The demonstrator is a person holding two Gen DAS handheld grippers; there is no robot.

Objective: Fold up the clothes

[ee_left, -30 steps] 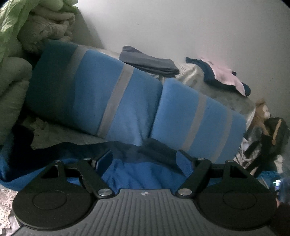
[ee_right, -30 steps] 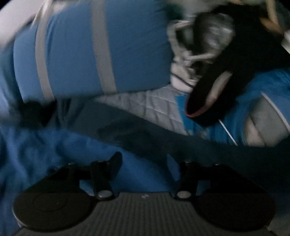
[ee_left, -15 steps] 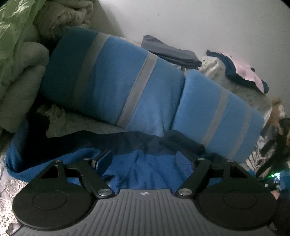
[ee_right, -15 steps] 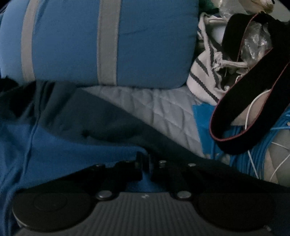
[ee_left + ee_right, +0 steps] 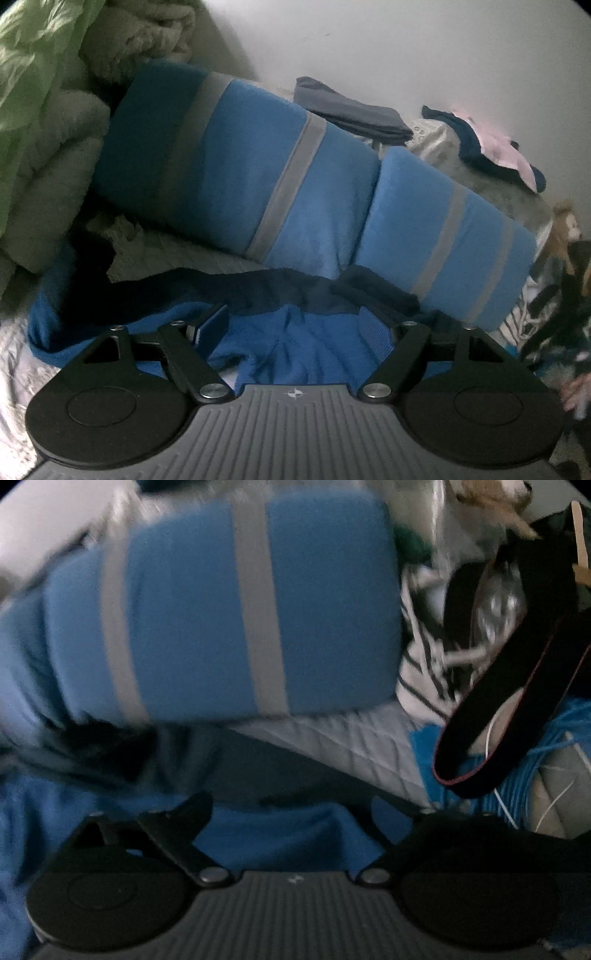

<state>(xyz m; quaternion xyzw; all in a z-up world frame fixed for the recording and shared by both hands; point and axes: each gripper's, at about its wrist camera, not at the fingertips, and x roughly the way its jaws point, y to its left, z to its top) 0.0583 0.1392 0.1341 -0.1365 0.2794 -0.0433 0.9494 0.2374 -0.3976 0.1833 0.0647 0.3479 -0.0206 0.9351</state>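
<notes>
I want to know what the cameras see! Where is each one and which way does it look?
Left wrist: sits on the left tongs, looking down over the blue shirt to two pillows and the wall; its open fingers show.
Right wrist: sits on the right tongs, looking down at the shirt, one pillow and a black strap; its fingers are opening, nothing gripped.
Both share the shirt and striped pillows.

Both wrist cameras are looking down along their fingers, close over the bed, sharing the blue striped pillow (image 5: 443,236) (image 5: 221,620).
</notes>
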